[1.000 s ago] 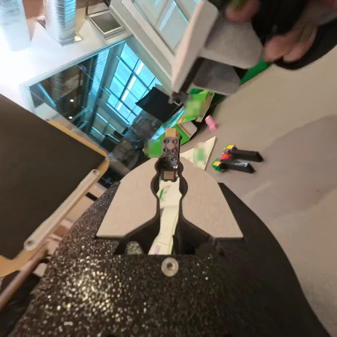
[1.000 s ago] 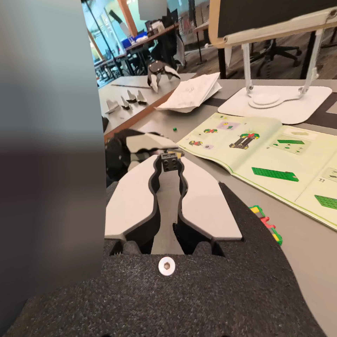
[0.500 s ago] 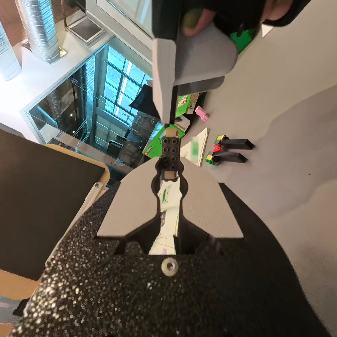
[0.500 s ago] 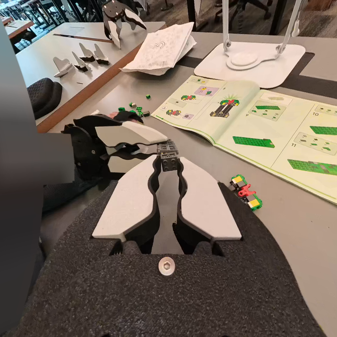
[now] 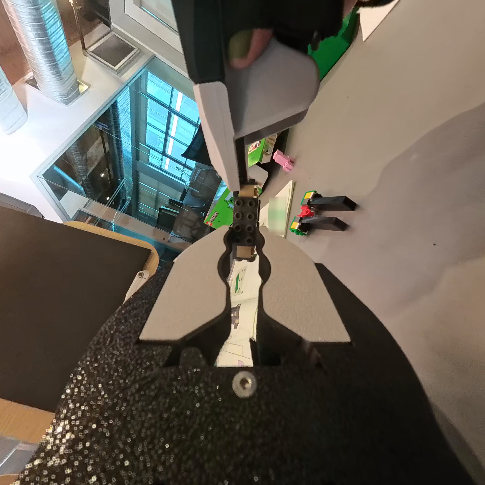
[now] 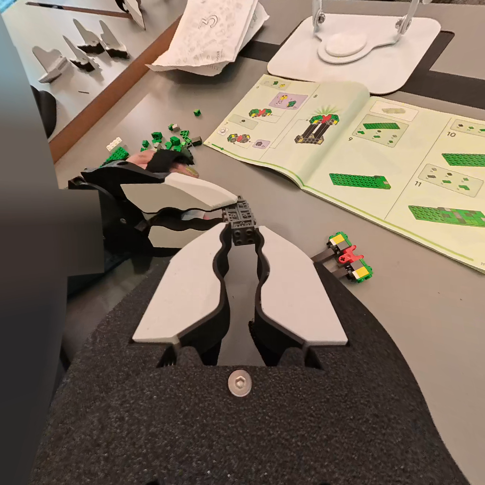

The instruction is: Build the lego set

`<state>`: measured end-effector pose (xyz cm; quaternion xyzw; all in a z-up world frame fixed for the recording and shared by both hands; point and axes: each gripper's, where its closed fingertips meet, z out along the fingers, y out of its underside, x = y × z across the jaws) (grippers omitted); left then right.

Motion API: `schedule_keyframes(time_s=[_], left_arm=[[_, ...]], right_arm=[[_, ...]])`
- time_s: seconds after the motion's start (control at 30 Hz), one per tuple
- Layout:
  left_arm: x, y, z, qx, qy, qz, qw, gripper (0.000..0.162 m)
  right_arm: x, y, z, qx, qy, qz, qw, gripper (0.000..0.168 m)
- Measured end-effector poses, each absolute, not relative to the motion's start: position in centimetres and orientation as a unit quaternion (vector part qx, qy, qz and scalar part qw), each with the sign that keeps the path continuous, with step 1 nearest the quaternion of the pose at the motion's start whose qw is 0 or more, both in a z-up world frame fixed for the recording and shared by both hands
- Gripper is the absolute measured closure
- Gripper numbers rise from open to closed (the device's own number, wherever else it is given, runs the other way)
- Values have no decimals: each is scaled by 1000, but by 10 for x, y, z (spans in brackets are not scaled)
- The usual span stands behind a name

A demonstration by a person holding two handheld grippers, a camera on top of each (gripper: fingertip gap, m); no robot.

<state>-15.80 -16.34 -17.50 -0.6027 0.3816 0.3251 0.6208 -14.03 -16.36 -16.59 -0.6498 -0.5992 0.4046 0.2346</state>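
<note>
My left gripper (image 5: 245, 233) is shut on a black studded lego plate (image 5: 245, 217) with tan pieces at both ends, held in the air. My right gripper (image 6: 243, 231) is shut on a small black brick (image 6: 244, 236). In the right wrist view the left gripper (image 6: 231, 210) reaches in from the left, and the brick touches the near edge of its dark plate (image 6: 240, 211). In the left wrist view the right gripper (image 5: 240, 187) comes down from above onto the plate's far end. A sub-assembly of two black pillars with green, yellow and red parts (image 6: 346, 256) lies on the table.
An open instruction booklet (image 6: 367, 147) lies at the right on the grey table (image 6: 420, 315). Loose green bricks (image 6: 162, 139) lie behind the left gripper. A white monitor stand base (image 6: 354, 49) and a paper bag (image 6: 210, 39) are at the back. A pink piece (image 5: 283, 160) lies farther off. Both grippers' tips are close together, under 4 cm apart.
My right gripper has tilted down and moved in with its black brick until it meets the plate in the left gripper. The left gripper has kept its hold.
</note>
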Motion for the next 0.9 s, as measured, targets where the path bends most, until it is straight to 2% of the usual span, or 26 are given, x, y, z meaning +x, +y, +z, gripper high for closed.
schedule_keyframes(time_s=[0.9], left_arm=[[-144,-165,-179,-572,427,345,609,146]], right_arm=[[-122,-170,-173,-634,-653,379,168,147]])
